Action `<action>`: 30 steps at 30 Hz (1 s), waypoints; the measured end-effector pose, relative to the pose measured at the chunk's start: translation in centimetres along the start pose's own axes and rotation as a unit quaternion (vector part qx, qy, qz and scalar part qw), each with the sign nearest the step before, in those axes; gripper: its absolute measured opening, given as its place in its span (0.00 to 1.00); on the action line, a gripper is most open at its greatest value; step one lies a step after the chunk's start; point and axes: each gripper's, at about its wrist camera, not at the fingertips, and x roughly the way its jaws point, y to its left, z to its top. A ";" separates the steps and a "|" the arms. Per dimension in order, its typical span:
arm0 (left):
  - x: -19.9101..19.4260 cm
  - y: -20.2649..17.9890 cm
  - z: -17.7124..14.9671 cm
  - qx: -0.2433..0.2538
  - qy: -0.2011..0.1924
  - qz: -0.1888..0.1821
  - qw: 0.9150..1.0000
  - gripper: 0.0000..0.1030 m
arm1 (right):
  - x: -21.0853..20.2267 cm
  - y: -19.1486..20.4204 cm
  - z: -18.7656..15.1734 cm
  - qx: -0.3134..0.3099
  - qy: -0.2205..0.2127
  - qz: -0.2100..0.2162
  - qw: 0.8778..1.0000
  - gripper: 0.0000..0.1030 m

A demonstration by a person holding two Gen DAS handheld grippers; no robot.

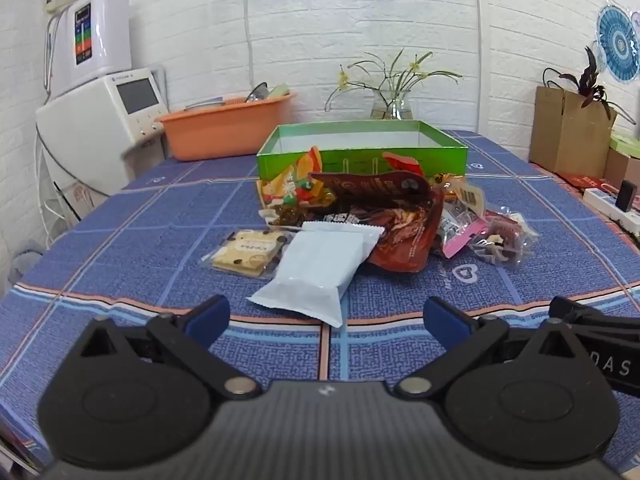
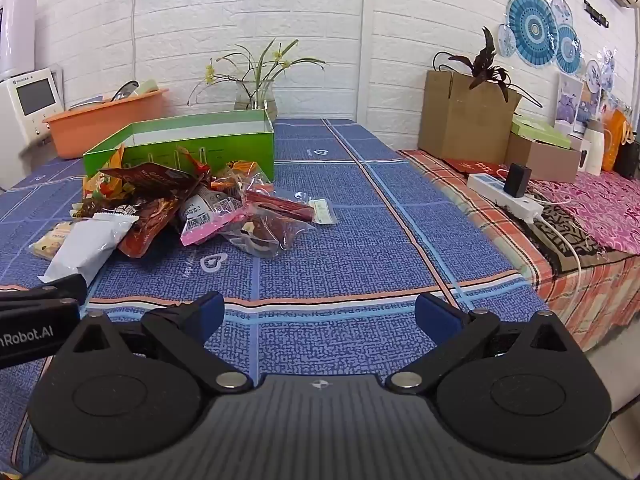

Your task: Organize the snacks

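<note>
Table covered in a blue grid-pattern cloth (image 1: 140, 240) with orange and white stripes near its front edge. Green box (image 1: 362, 148), open top, inside looks empty, sits mid-table. Snack pile (image 1: 384, 216) lies just in front of the green box, some packets touching its front wall: white packet (image 1: 320, 272) nearest the camera, cookie pack (image 1: 248, 254) just left of it, dark red-brown bags behind, pink packet and clear wrapped sweets on the pile's right side.

Left gripper (image 1: 326, 320) hovers over the cloth in front of the box, jaws spread wide, nothing between them; the white packet's corner is just ahead. Right gripper (image 2: 316, 316) sits right of the pile, jaws also spread wide, empty, bare cloth below.

Room: white brick-pattern wall (image 1: 320, 20) behind the box. Glass vase with a plant (image 1: 390, 96) right behind the box. Orange tub (image 1: 228, 128) left-behind the box, white appliances (image 1: 104, 80) further left. Cardboard boxes (image 2: 464, 124), a power strip (image 2: 504, 196) and a pink patterned cloth (image 2: 600, 204) lie well right of the box; blue paper fans (image 2: 536, 24) hang on the wall above.
</note>
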 end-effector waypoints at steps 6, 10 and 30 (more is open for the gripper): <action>-1.0 1.3 -0.3 -0.039 -0.018 -0.004 0.999 1.00 | -0.1 0.3 -0.1 0.000 0.002 0.002 1.000 1.00; -1.7 2.1 -1.0 -0.064 -0.038 -0.006 0.997 1.00 | -0.1 0.3 0.0 -0.001 0.002 0.004 1.000 1.00; -2.6 1.9 -2.5 -0.017 -0.038 -0.015 0.999 1.00 | 0.9 0.3 1.2 0.024 -0.006 0.000 1.000 1.00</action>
